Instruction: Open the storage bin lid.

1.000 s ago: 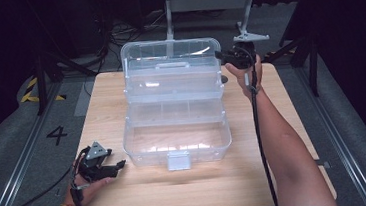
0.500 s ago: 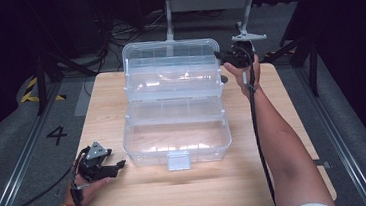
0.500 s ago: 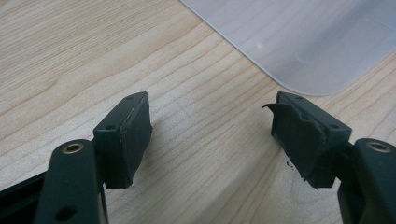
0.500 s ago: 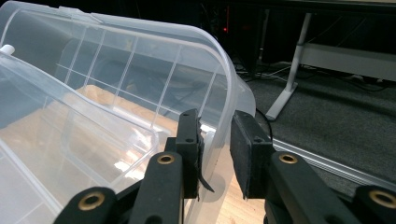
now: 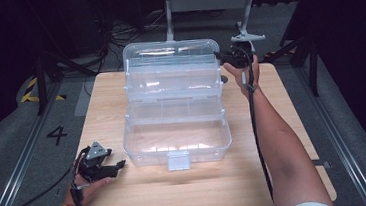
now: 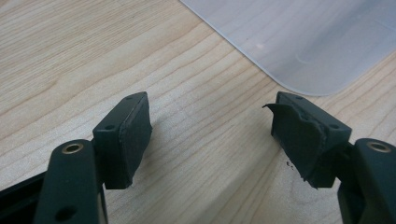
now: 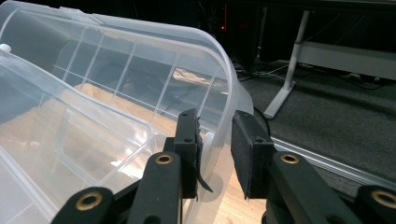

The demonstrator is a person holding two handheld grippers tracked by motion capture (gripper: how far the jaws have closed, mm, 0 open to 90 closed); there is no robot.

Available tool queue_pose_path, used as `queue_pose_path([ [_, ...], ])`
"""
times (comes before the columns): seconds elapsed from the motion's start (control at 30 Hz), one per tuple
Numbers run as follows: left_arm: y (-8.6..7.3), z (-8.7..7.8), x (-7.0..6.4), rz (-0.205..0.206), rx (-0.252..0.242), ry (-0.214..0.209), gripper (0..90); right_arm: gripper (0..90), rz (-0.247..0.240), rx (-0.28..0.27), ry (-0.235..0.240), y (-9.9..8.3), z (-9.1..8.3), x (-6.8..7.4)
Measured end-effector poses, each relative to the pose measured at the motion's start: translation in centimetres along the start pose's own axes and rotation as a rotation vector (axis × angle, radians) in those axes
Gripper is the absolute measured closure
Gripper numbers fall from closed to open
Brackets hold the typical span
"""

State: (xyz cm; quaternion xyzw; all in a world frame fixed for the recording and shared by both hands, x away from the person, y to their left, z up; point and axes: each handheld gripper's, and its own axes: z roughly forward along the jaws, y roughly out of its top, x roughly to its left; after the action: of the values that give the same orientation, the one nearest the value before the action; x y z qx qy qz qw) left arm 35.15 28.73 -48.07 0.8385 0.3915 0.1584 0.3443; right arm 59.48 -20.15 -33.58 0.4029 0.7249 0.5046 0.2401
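Near edge first: left gripper (image 5: pixel 112 167) rests on the table (image 5: pixel 284 139) just beside the box's (image 5: pixel 177 141) front left corner, jaws wide apart w/ nothing between them. In the left gripper view only bare wood lies between the pads (image 6: pixel 130 135); a rounded corner of clear plastic sits beyond.

Mid table: clear plastic box stands open, front latch (image 5: pixel 178 160) toward the person, a tray raised behind the base, lid (image 5: pixel 169 51) tilted up at the far side.

Far: right gripper (image 5: pixel 223 57) is at the lid's right edge. In the right gripper view the lid rim (image 7: pixel 219 93) runs between the two jaws, which are close around it; can't tell if both pads actually touch, so a firm clench isn't certain.

Step in hand, prob.: swinging the lid on its hinge. Next move needs a steady pinch on the rim & an arc following the hinge, w/o dragging the box.

Hard to see: hinge, tray dividers & any contents, since clear walls overlap.
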Motion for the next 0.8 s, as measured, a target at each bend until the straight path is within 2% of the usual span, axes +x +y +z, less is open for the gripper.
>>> queue_pose_path([
  [0.23,0.0,0.0,-0.1,-0.012,0.000,-0.003,28.5,73.0,0.002,0.010,-0.011,0.0,0.2,0.0],
  [0.3,0.0,0.0,0.0,0.005,-0.003,0.005,28.5,72.9,0.005,0.013,-0.013,0.0,0.3,0.1],
  [0.4,0.0,0.0,-0.1,-0.006,0.000,-0.001,28.5,72.8,0.006,0.020,-0.016,0.0,0.4,0.0],
  [0.63,0.0,0.0,0.0,0.003,-0.003,0.004,28.5,71.7,0.020,0.032,-0.021,-0.1,0.8,-0.1],
  [0.8,0.0,0.0,0.0,-0.003,0.000,0.000,28.5,70.9,0.007,0.047,-0.033,-0.2,1.0,-0.1],
])
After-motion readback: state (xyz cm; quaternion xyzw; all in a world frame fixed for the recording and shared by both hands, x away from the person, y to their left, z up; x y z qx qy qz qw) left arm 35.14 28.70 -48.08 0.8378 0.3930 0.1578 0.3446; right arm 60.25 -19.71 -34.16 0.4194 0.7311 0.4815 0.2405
